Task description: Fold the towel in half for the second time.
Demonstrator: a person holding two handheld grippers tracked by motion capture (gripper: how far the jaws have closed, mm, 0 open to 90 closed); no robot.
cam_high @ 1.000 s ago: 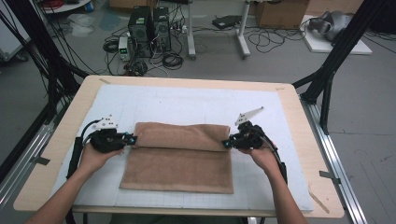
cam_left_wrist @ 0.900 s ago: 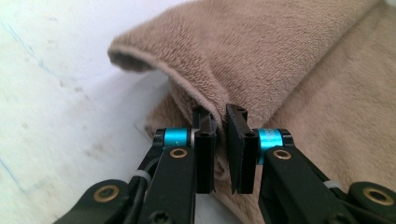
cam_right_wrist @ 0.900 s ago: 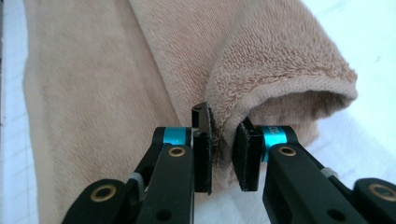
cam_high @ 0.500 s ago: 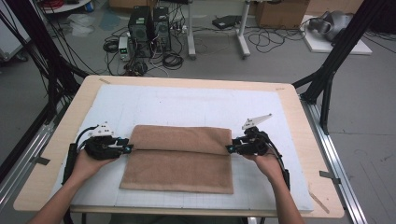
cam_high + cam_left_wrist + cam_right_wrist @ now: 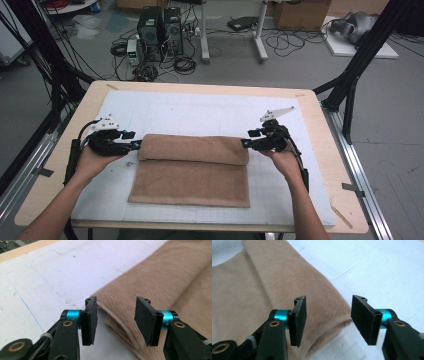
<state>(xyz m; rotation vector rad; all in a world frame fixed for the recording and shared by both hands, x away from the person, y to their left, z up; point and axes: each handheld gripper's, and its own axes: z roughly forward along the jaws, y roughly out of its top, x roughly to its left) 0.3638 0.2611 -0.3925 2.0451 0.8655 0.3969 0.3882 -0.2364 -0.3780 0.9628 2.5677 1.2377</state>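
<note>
A tan towel (image 5: 192,170) lies on the white mat, its far part folded over into a thick band (image 5: 195,149). My left gripper (image 5: 137,145) sits at the band's left end, my right gripper (image 5: 245,143) at its right end. Both pairs of jaws have just been opening and stand apart. In the left gripper view the left gripper (image 5: 116,315) hovers over the towel (image 5: 160,282) at the fold's end, its pads clear of the cloth. In the right gripper view the right gripper (image 5: 328,316) is above the towel (image 5: 287,282) at the fold's rounded end, not pressing on it.
The white gridded mat (image 5: 200,112) covers a wooden table (image 5: 320,150). A black frame post (image 5: 350,85) stands at the table's far right. Beyond the far edge, computers and cables (image 5: 160,30) lie on the floor.
Both grippers let go of the folded towel edge, opened and drew slightly outward and up from its ends. The fold stays lying on the towel.
</note>
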